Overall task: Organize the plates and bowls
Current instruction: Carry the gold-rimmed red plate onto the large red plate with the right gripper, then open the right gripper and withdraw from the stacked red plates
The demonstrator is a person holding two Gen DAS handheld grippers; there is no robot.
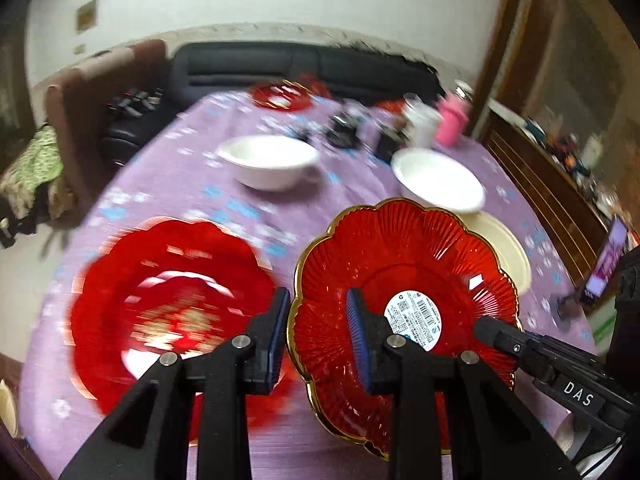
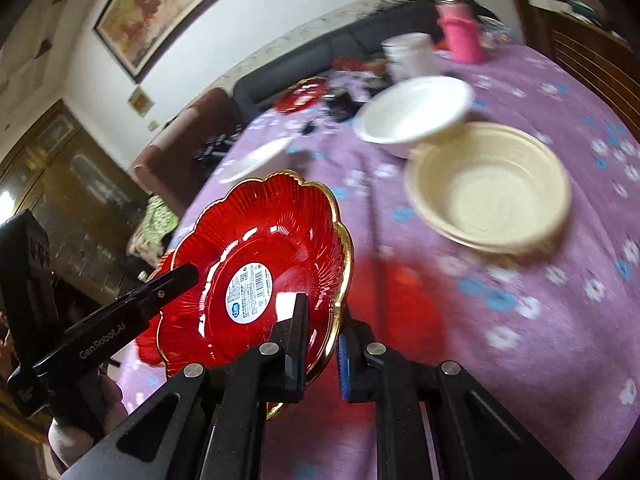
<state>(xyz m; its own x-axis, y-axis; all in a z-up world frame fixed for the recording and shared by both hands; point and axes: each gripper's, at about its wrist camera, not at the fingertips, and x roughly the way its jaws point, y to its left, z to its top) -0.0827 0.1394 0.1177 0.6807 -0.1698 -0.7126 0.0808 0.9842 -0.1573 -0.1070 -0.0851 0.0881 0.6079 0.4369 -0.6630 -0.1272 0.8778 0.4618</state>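
A red scalloped plate with a gold rim and a white label [image 1: 404, 280] [image 2: 260, 264] is held tilted above the purple tablecloth. My left gripper [image 1: 318, 340] has its fingers either side of the plate's near-left rim, with a visible gap. My right gripper [image 2: 322, 340] is shut on the plate's opposite rim; its finger [image 1: 496, 334] shows in the left wrist view. A second red plate [image 1: 172, 316] lies on the table to the left. Two white bowls [image 1: 272, 160] [image 1: 440, 180] stand further back. A cream bowl [image 2: 488, 188] [image 1: 508, 248] sits to the right.
A pink cup [image 1: 454, 120], a white cup [image 1: 420, 120] and small dark items crowd the table's far side with another red dish [image 1: 280, 96]. A brown chair [image 1: 88, 92] and dark sofa [image 1: 300, 64] lie beyond. A phone on a stand [image 1: 604, 276] is at right.
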